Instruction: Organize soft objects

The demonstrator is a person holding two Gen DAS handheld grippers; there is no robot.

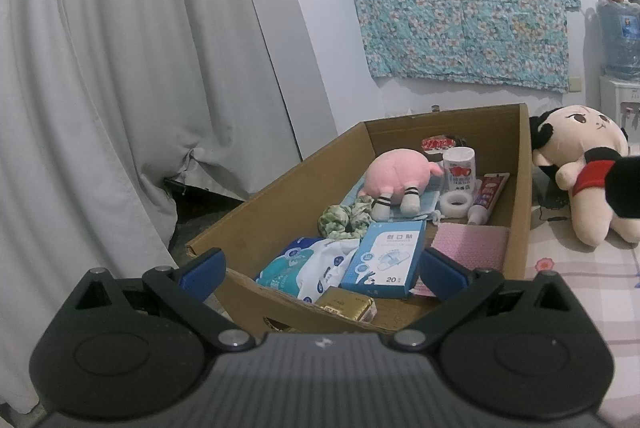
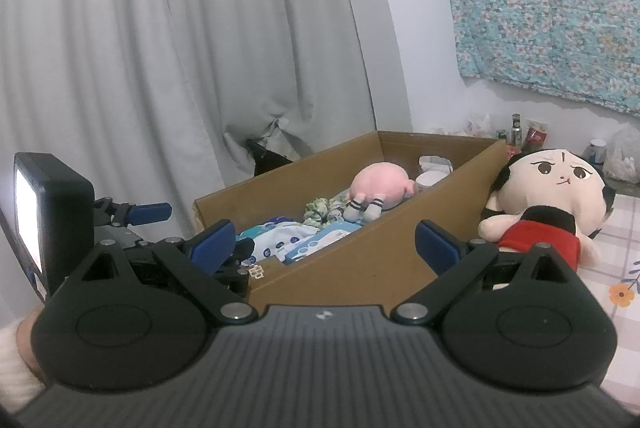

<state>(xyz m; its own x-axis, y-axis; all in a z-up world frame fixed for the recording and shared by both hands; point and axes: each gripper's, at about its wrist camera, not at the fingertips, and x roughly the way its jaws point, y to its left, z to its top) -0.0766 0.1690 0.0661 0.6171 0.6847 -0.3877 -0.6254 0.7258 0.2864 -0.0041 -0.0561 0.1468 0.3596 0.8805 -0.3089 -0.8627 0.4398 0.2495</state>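
Note:
A cardboard box (image 1: 276, 196) stands on the bed and shows in the right wrist view too (image 2: 360, 268). In it lie a pink plush toy (image 1: 394, 174) (image 2: 380, 184), a green scrunchie (image 1: 346, 218) (image 2: 322, 210), a white and blue soft pack (image 1: 308, 266) and a blue plaster box (image 1: 386, 258). A big-headed doll in red (image 1: 580, 164) (image 2: 548, 200) lies on the bed just right of the box. My left gripper (image 1: 320, 270) is open and empty over the box's near end. My right gripper (image 2: 326, 242) is open and empty in front of the box's right wall.
The box also holds a toothpaste tube (image 1: 486, 198), a tape roll (image 1: 456, 204), a white bottle (image 1: 460, 166), a pink sheet (image 1: 472, 246) and a gold packet (image 1: 348, 308). A grey curtain (image 1: 120, 68) hangs at left. A water dispenser (image 1: 618, 40) stands far right. Bottles and bags (image 2: 520, 132) sit behind the doll.

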